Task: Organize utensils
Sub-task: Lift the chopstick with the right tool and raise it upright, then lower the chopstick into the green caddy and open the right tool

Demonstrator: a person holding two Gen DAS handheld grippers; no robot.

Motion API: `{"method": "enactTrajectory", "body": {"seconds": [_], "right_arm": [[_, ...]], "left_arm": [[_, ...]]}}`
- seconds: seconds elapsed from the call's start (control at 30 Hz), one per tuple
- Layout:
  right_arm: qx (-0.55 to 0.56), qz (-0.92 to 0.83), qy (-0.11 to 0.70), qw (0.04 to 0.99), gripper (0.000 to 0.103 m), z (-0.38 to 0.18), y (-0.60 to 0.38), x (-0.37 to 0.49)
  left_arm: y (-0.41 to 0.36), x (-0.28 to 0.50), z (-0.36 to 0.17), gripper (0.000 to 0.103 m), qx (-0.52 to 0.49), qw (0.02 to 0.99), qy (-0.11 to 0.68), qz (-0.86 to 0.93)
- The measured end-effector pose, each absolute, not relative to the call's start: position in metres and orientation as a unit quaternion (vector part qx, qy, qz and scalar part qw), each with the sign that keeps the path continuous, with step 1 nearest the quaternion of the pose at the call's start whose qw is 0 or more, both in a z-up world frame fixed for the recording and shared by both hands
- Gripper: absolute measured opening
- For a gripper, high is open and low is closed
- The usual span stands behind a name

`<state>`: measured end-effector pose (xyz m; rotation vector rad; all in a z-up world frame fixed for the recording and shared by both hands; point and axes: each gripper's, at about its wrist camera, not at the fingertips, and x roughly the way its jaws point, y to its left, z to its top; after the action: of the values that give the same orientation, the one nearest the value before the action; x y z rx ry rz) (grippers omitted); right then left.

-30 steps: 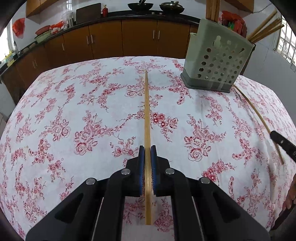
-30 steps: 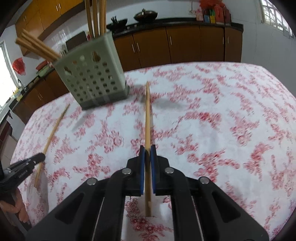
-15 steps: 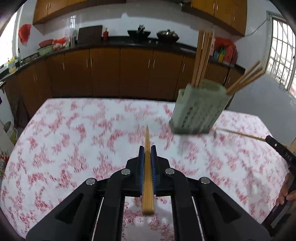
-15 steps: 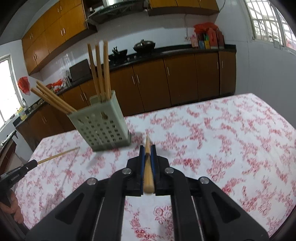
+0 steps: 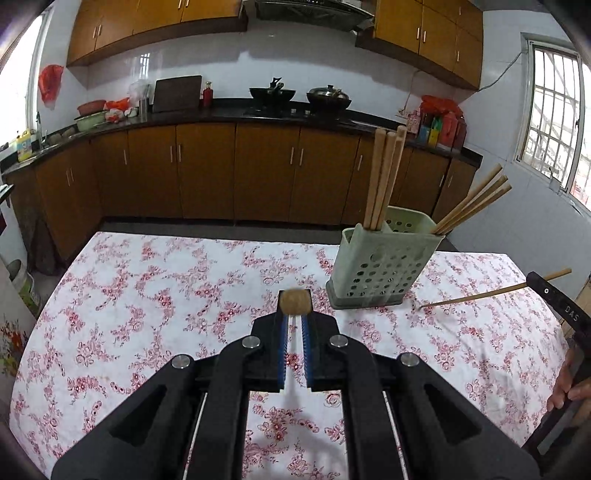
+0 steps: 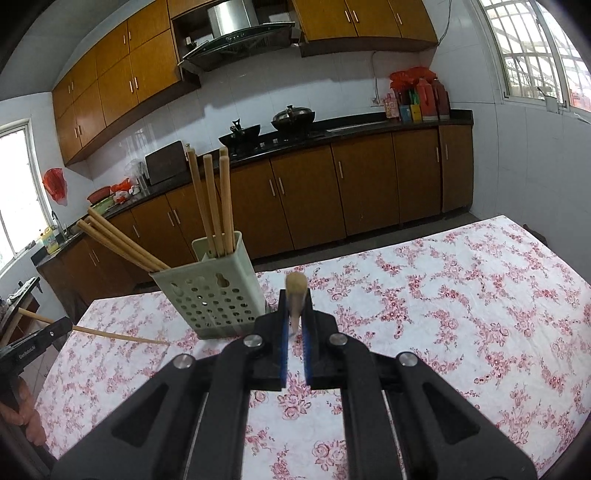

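Room: kitchen with brown cabinets (image 5: 207, 173), a black counter carrying 2 woks (image 5: 272, 94) and a range hood (image 6: 236, 35) above them.
Desk: covered by a white cloth with red flowers (image 5: 147, 295); it carries the utensil holder.
Landmark: pale green perforated utensil holder (image 5: 380, 267), standing upright on the cloth, toward the cabinet side of the desk.
In the holder: 3 chopsticks (image 5: 384, 177) stand nearly upright in one compartment; 3 more (image 5: 472, 201) lean outward from another compartment, away from the upright ones.
Left hand-held gripper (image 5: 294, 325): jaws drawn narrow on a wooden chopstick (image 5: 294, 301), seen end-on with its butt toward the camera; it sits in front of the holder, on the side of the upright chopsticks.
Right hand-held gripper (image 6: 294, 314): jaws also narrow, pinching another chopstick (image 6: 295, 295) that points down toward the cloth just beside the holder's base, on the side away from the leaning chopsticks.
Cross view: in the left camera the right tool's black body (image 5: 561, 306) shows at the frame edge with a chopstick shaft (image 5: 476, 297) slanting down to the cloth beside the holder; the right camera shows the left tool (image 6: 37, 343) the same way.
Contact: whether either chopstick tip touches the cloth cannot be told.
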<state>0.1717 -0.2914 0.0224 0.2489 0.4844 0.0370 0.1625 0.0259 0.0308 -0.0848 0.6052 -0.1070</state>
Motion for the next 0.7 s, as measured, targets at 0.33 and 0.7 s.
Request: {"method": "enactTrajectory", "body": {"seconds": [0.33, 0.7], "right_arm": [[0.127, 0.041, 0.214, 0.968, 0.007, 0.054, -0.290, 0.165], [0.117, 0.107, 0.186, 0.970, 0.007, 0.119, -0.282, 0.148]], "left_arm": [[0.014, 0.157, 0.059, 0.007, -0.037, 0.957, 0.277, -0.078], [-0.011, 0.142, 0.110, 0.007, -0.015, 0.957, 0.255, -0.134]]}}
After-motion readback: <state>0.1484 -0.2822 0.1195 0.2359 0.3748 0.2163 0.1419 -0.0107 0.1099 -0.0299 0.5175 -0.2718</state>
